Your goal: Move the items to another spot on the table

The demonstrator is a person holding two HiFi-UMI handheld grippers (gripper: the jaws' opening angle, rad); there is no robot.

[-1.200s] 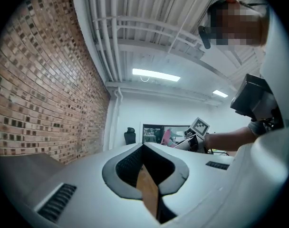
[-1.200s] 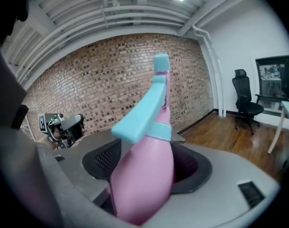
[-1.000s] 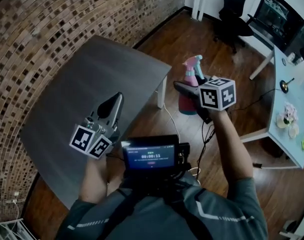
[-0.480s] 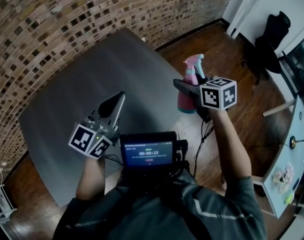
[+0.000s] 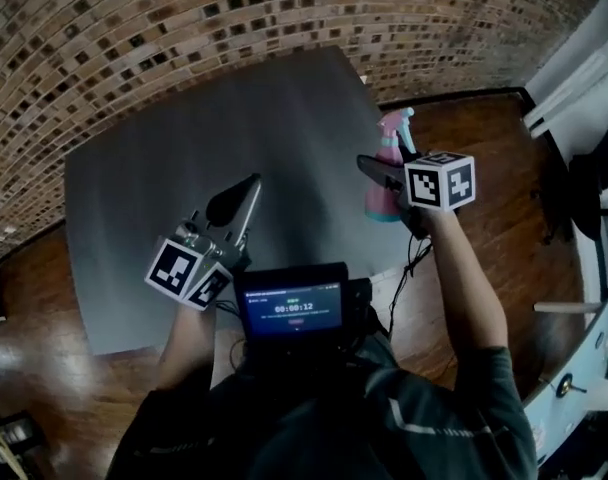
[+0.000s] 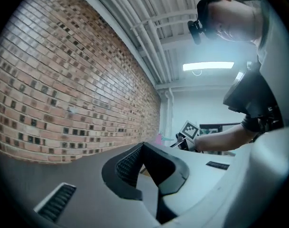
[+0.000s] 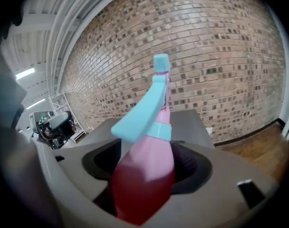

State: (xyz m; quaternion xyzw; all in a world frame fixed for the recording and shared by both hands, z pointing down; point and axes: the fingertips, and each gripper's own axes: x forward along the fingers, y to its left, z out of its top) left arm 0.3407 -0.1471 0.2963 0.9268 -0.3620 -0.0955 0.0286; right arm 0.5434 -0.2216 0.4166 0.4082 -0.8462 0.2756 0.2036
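The right gripper (image 5: 379,176) pinches the pink spray bottle (image 7: 147,170) round its body, near the table's (image 5: 184,148) right edge (likely light, slick, top-heavy); left gripper (image 5: 246,190) pressed together, empty

A small screen (image 5: 291,308) at the person's chest is showing a timer that is reading 00:00:12 in light digits. The finer lines of print above and below the digits are coming out too small to read. The right cube (image 5: 440,181) on the right gripper (image 5: 382,180) and the left cube (image 5: 187,273) on the left gripper (image 5: 242,196) are displaying black-and-white square code markers on their faces.
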